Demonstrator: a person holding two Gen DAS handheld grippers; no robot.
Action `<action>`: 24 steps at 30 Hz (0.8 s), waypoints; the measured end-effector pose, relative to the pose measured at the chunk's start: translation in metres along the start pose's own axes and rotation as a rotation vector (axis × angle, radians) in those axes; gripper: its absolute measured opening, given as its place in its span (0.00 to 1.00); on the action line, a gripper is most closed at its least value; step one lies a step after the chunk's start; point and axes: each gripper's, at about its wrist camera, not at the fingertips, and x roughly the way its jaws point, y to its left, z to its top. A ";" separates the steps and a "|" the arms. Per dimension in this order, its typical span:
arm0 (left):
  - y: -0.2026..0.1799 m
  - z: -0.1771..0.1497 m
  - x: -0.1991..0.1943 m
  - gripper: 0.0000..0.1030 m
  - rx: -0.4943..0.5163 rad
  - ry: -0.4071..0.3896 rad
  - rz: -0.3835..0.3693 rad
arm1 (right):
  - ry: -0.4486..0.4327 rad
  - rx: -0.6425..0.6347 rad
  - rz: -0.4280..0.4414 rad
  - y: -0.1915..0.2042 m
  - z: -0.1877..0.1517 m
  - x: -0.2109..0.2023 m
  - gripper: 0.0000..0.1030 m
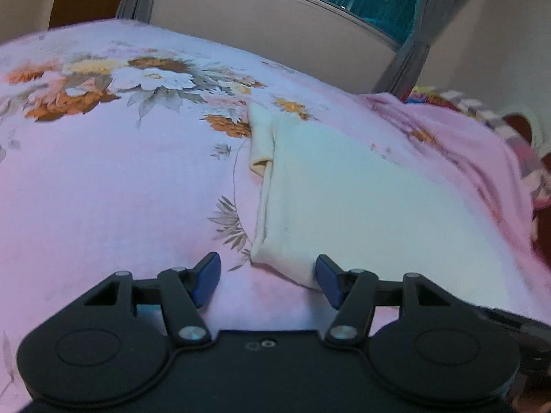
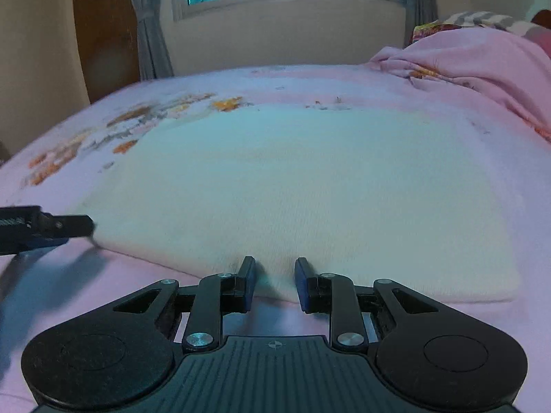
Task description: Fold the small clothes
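The pink floral bedsheet (image 1: 103,179) is lying flat and bare to the left of the cream garment (image 1: 344,186), so a gripper is finding free room there. On the right, a bunched pink blanket (image 2: 482,65) is rising near the garment's far corner and is narrowing the passage on that side. In the right wrist view, the left gripper (image 2: 91,229) is reaching in at the garment's left edge.

Two claws angled down, low over bed.
Left claw (image 1: 268,277) jaws spread wide, nothing pinched; right claw (image 2: 274,284) jaws narrow, tips nipping cloth fold.
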 end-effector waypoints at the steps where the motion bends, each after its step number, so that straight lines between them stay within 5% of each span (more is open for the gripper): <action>1: 0.005 0.001 -0.002 0.58 -0.026 -0.003 -0.016 | 0.002 0.009 -0.001 0.001 0.002 -0.005 0.25; 4: 0.016 -0.001 -0.009 0.58 -0.075 -0.016 -0.047 | -0.071 0.029 0.006 0.002 0.005 -0.020 0.25; 7: 0.012 -0.006 -0.012 0.58 -0.035 -0.014 -0.031 | -0.011 0.019 -0.029 0.004 -0.008 0.005 0.24; 12: 0.007 -0.004 -0.013 0.58 0.001 -0.008 -0.006 | -0.069 0.066 -0.019 0.006 0.002 -0.012 0.25; 16: 0.005 -0.004 -0.012 0.58 0.016 -0.004 0.007 | -0.012 0.035 -0.067 0.008 -0.001 -0.002 0.25; 19: 0.007 0.001 -0.014 0.58 0.007 -0.026 -0.014 | -0.109 0.089 -0.040 0.002 0.004 -0.020 0.26; 21: 0.009 0.008 -0.005 0.58 0.012 -0.016 -0.011 | -0.015 0.053 -0.068 0.001 0.001 0.000 0.27; 24: 0.017 0.023 0.011 0.58 -0.002 -0.008 -0.076 | -0.052 0.087 -0.036 -0.006 0.006 -0.009 0.28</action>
